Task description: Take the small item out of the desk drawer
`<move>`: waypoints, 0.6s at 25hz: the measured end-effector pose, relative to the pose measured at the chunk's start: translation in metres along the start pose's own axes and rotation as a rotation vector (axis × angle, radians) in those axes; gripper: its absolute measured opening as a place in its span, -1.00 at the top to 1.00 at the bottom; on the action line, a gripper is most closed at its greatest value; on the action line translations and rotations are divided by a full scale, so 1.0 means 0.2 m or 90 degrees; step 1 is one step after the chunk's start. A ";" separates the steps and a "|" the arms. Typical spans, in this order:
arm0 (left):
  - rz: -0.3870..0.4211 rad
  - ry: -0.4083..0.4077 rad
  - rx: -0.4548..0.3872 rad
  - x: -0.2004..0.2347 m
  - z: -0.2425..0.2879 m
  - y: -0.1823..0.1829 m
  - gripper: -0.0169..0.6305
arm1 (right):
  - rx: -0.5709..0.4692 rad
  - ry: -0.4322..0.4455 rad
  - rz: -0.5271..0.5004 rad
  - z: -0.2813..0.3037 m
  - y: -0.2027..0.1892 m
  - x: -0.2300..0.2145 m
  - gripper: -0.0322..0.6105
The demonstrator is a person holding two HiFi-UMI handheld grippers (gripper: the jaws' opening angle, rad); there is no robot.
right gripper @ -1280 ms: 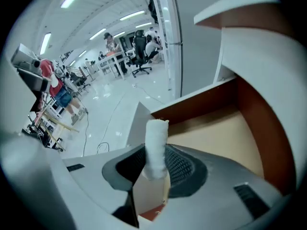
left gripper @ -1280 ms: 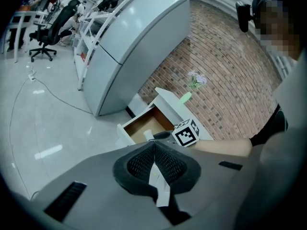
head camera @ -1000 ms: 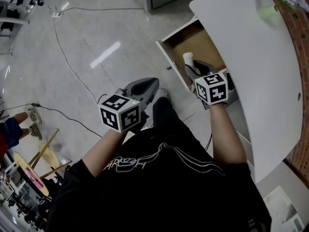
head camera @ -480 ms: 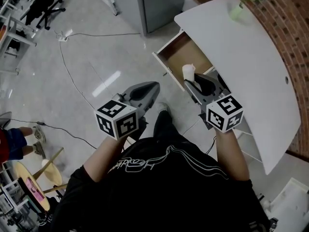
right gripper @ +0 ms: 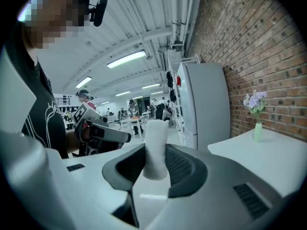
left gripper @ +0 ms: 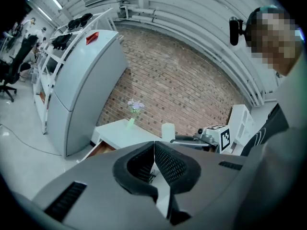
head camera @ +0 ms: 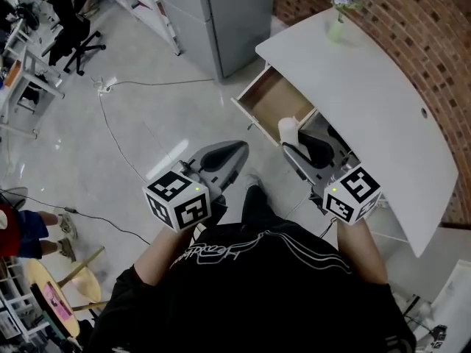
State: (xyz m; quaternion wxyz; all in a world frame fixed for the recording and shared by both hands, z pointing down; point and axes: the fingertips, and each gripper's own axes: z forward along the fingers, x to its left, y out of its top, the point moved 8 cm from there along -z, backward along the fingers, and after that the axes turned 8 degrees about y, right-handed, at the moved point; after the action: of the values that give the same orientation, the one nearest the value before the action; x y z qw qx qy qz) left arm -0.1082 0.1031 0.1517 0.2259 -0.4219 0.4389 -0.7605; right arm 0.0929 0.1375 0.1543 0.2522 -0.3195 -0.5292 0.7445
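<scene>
A small white cylinder (head camera: 288,129) (right gripper: 155,147) stands upright between the pads of my right gripper (head camera: 296,140) (right gripper: 156,166), which is shut on it. It is held in the air above the front edge of the open desk drawer (head camera: 266,98). The drawer's brown inside shows nothing else. My left gripper (head camera: 229,153) (left gripper: 153,153) hangs over the floor to the left of the desk, its pads touching and nothing between them. In the left gripper view the white cylinder (left gripper: 168,131) shows beyond the jaws.
The white curved desk (head camera: 368,101) runs along a brick wall, with a small green vase of flowers (head camera: 338,22) at its far end. A grey cabinet (head camera: 221,17) stands beyond the drawer. Cables (head camera: 110,123) lie on the glossy floor at the left. People and tables stand far off.
The right gripper has drawn back and up from the drawer with the white cylinder in it. The view has pulled back and shows more of the desk. The left gripper stays shut.
</scene>
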 end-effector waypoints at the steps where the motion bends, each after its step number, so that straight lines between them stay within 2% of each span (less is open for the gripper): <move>1: 0.009 -0.004 -0.003 -0.02 -0.01 0.00 0.88 | -0.005 -0.002 -0.005 -0.01 0.00 0.02 0.47; 7: 0.038 -0.005 -0.008 -0.11 -0.06 0.00 0.88 | -0.037 0.008 0.019 -0.07 0.00 0.09 0.47; 15: 0.038 -0.004 -0.013 -0.13 -0.05 0.02 0.88 | -0.055 0.031 0.032 -0.09 0.01 0.10 0.47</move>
State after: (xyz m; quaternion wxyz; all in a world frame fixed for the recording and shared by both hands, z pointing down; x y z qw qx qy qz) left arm -0.1028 0.1254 0.1340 0.2457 -0.4130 0.4584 -0.7476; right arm 0.0934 0.1619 0.1435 0.2321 -0.3614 -0.5466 0.7189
